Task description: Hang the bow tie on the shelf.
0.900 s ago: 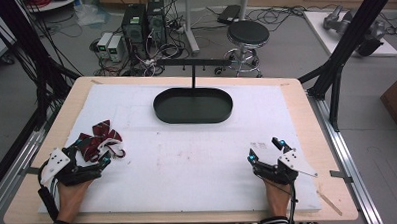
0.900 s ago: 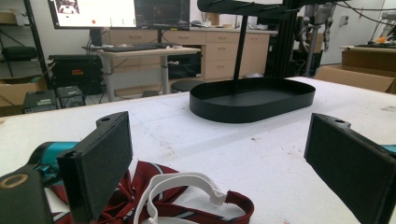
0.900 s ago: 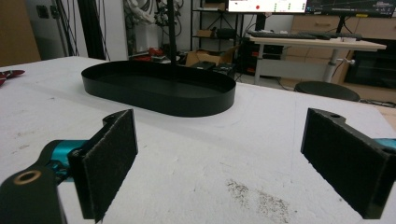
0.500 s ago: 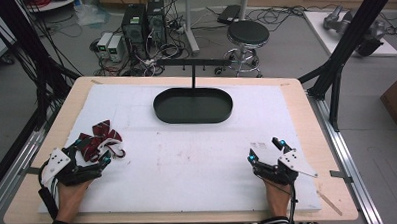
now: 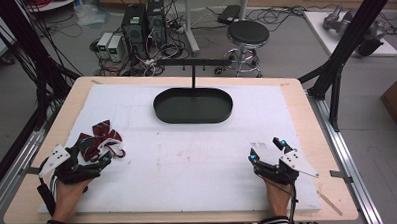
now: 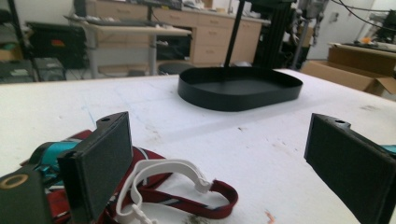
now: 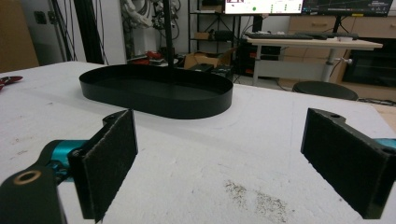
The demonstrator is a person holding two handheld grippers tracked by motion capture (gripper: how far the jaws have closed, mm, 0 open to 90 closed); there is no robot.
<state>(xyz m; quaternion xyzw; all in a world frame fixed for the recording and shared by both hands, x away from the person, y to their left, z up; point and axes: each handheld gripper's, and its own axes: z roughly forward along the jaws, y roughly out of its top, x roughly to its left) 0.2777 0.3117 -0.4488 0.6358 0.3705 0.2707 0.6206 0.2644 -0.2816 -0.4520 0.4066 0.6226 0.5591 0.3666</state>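
A dark red plaid bow tie with a white strap (image 5: 101,141) lies loose on the white tabletop (image 5: 198,162) at our left, just before our spread left gripper (image 5: 106,158), not yet picked up. Our right gripper (image 5: 267,149) rests spread and empty, well apart; the black tray (image 5: 193,105) beyond holds nothing, so we judge the work barely begun.

The high view looked down on the whole table (image 5: 296,96), while both gripper views, low and close, faced the black tray (image 5: 193,105).
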